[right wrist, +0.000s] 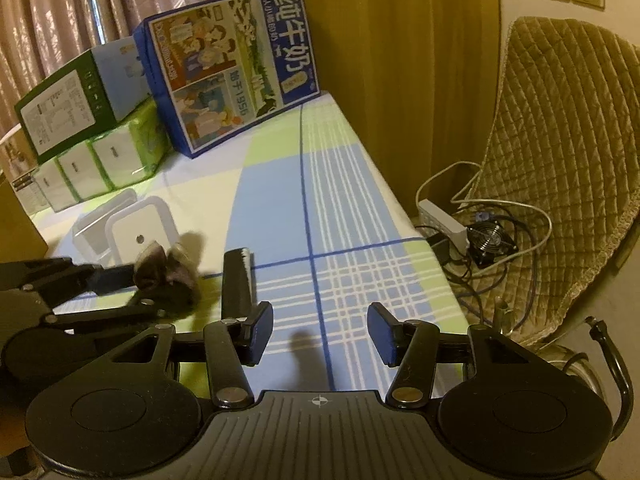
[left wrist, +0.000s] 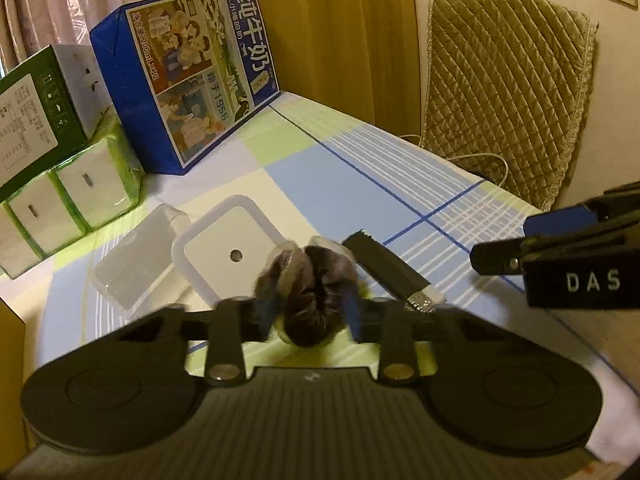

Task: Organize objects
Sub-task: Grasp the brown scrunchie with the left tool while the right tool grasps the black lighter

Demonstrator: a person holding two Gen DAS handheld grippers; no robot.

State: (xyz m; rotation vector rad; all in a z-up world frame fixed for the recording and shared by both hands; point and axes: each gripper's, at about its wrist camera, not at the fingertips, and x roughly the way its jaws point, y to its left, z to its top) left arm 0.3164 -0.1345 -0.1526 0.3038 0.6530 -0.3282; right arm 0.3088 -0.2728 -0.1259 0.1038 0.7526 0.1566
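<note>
A dark, fuzzy hair scrunchie (left wrist: 312, 280) is pinched between the blue pads of my left gripper (left wrist: 310, 306), a little above the checked tablecloth (left wrist: 320, 184). The right wrist view shows the same scrunchie (right wrist: 170, 270) held by the left gripper (right wrist: 138, 286). Just right of it lies a black bar-shaped item (left wrist: 386, 266) with a silver end, seen also as the black item (right wrist: 236, 280) ahead of my right gripper's left finger. My right gripper (right wrist: 322, 334) hovers open over the cloth with nothing between its fingers. It enters the left wrist view as the right gripper (left wrist: 520, 240).
A white tray (left wrist: 228, 248) and a clear plastic box (left wrist: 136, 256) lie just beyond the scrunchie. At the back left stand a blue milk carton (left wrist: 188, 80), a green box (left wrist: 36, 116) and tissue packs (left wrist: 76, 204). A quilted chair (right wrist: 560, 160), power strip (right wrist: 444, 218) and cables are beyond the table's right edge.
</note>
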